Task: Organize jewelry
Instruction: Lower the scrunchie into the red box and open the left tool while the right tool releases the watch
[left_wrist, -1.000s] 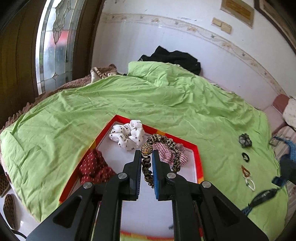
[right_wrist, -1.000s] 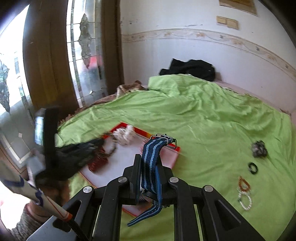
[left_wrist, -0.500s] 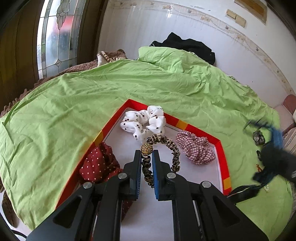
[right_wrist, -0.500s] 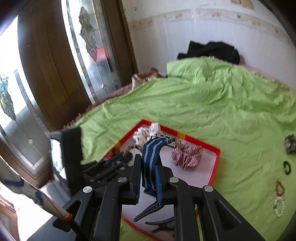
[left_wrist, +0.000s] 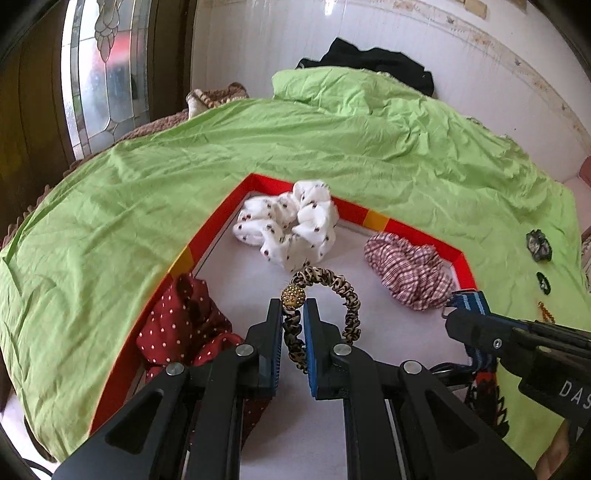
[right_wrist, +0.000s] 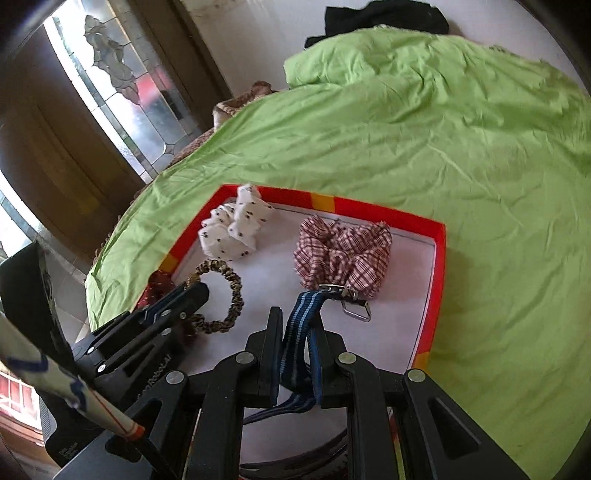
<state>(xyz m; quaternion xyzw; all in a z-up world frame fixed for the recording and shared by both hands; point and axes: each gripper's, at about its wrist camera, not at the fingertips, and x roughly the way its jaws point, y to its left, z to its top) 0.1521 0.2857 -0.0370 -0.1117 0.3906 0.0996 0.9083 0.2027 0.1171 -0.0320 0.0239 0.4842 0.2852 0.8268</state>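
Observation:
A white tray with a red rim (left_wrist: 376, 220) (right_wrist: 439, 258) lies on the green bedsheet. It holds a white dotted scrunchie (left_wrist: 291, 230) (right_wrist: 236, 227), a red checked scrunchie (left_wrist: 410, 271) (right_wrist: 343, 251) and a dark red dotted scrunchie (left_wrist: 181, 325). My left gripper (left_wrist: 293, 308) is shut on a leopard-print hair tie with a gold bead (left_wrist: 332, 295) (right_wrist: 221, 295), low over the tray. My right gripper (right_wrist: 295, 332) (left_wrist: 461, 317) is shut on a blue striped strap with a metal buckle (right_wrist: 303, 317), over the tray's right part.
Small loose pieces lie on the green sheet (left_wrist: 332, 147) right of the tray: a dark scrunchie (left_wrist: 538, 245), a black ring (left_wrist: 543, 282) and a bead bracelet (left_wrist: 546, 312). Black clothing (left_wrist: 376, 62) lies by the far wall. A glass door (left_wrist: 103, 74) stands left.
Both grippers have moved forward and down over the tray with their items. The right gripper has come in beside the left one and now shows in the left wrist view.

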